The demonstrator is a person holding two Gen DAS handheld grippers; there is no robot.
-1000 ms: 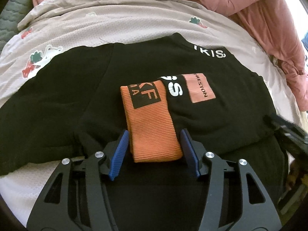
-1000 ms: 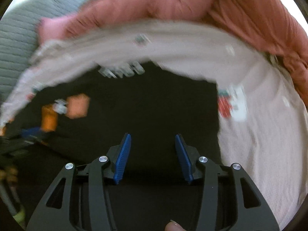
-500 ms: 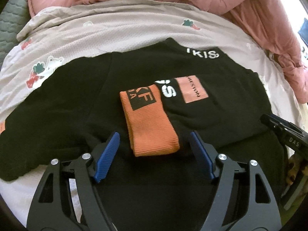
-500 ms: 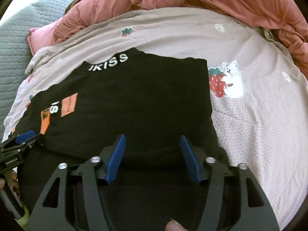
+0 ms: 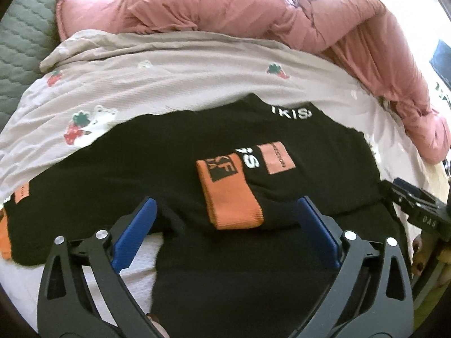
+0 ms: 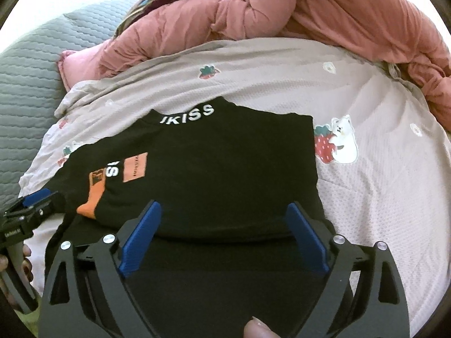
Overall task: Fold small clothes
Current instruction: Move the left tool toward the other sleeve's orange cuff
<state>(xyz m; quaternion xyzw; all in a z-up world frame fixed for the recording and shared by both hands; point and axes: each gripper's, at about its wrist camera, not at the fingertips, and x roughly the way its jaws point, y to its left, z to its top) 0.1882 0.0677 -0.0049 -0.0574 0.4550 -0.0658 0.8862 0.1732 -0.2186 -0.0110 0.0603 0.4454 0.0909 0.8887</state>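
From where I sit, the black top (image 5: 174,152) lies flat on the bed, on the strawberry-print sheet (image 5: 174,84), with its neckline lettering pointing away from me. Starting at the left: the left sleeve (image 5: 56,197) is not yet folded. It runs out sideways, and its orange cuff (image 5: 5,239) shows at the far left edge of the left wrist view. I judge that this sleeve is the main piece left to do.

My left hand-held gripper (image 5: 225,233) hangs just over the near hem with its jaws wide, gripping nothing; the blue pads (image 5: 132,233) straddle the middle of the garment.

In the centre, the right sleeve is already folded across the chest, and its orange cuff (image 5: 232,194) lies on the black body beside the orange patch (image 5: 277,159). That step looks done.

Further right, the top's right edge (image 6: 314,155) runs straight and tidy against the sheet. My right hand-held gripper (image 6: 225,238) sits low at the near hem, jaws also spread wide and empty.

So I put it at about a third done: one sleeve in, one sleeve out, and the body itself not yet folded in half. The pink duvet (image 6: 310,8) is bunched up behind, well apart from the work.
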